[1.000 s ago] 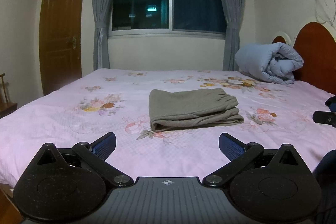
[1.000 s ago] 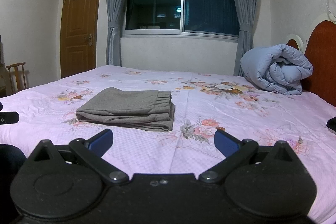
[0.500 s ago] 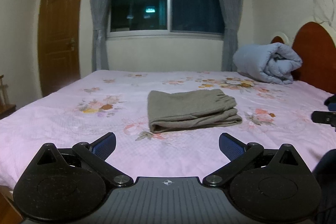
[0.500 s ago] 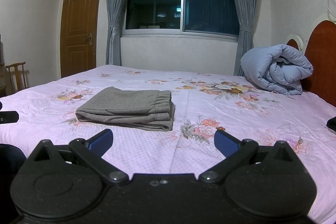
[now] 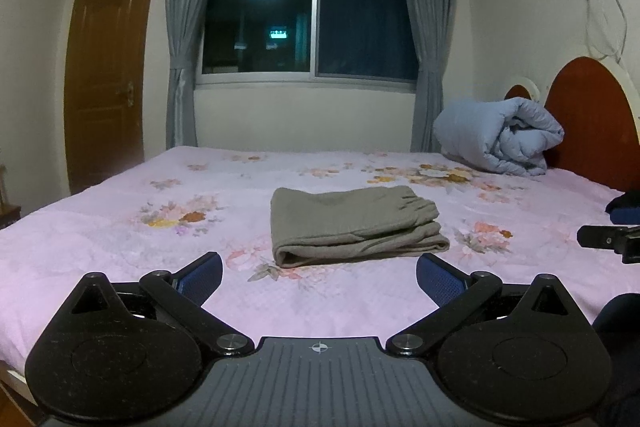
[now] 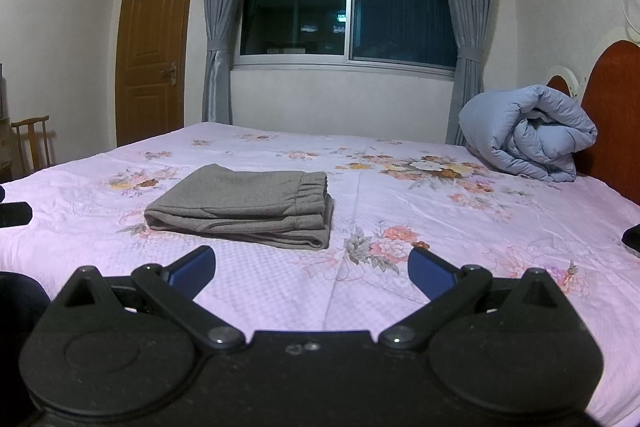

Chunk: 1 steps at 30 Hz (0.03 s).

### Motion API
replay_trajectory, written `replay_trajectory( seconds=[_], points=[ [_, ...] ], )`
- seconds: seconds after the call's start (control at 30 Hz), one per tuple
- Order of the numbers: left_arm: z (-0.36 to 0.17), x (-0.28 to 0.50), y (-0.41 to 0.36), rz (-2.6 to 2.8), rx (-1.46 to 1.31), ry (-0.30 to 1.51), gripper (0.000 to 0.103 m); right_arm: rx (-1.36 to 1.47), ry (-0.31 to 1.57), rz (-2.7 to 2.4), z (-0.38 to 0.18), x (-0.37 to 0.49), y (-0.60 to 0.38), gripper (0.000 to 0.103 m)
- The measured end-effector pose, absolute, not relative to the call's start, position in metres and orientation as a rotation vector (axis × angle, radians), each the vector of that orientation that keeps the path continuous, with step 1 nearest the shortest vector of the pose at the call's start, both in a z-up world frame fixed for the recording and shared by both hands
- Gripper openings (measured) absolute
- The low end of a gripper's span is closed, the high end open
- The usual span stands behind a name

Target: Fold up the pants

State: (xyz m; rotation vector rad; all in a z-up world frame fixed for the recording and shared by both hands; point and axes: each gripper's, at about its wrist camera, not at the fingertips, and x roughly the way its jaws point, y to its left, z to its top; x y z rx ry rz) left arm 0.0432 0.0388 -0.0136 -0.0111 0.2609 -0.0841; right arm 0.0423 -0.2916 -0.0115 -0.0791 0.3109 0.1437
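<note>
Grey-brown knit, the pants (image 5: 352, 223) lie folded into a flat stack on the bed (image 5: 120, 227), straight ahead of the left tool (image 5: 319, 277) and well clear of its tips. Seen from the right tool (image 6: 311, 269), the same stack (image 6: 244, 205) sits ahead and to the left, its gathered waistband edge turned toward the right.

The left tool has its blue-padded fingers (image 5: 200, 277) spread wide, with nothing between them but pink floral bedsheet. The right tool is likewise spread wide, fingers (image 6: 432, 273) apart, gripping nothing. Both hang low over the near part of the bed, short of the pants and not touching them. A dark part of the right tool shows at the right edge of the left view, level with the stack.

Farther ahead and to the right of both tools, a rolled pale-blue duvet (image 6: 528, 135) rests against the red-brown headboard (image 5: 592, 123). Beyond the bed stand a dark window (image 5: 312, 15) flanked by grey curtains (image 5: 184, 39), and a wooden door (image 6: 152, 47) off to the left. A wooden chair (image 6: 32, 143) stands at the far left of the right view.
</note>
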Motion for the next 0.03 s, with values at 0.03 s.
replay_trajectory(
  seconds=[0.03],
  points=[
    [-0.0136, 0.0423, 0.0389, -0.076, -0.012, 0.256, 0.103, -0.079, 0.31, 0.144, -0.0115, 0.0423, -0.2916, 0.097]
  ],
)
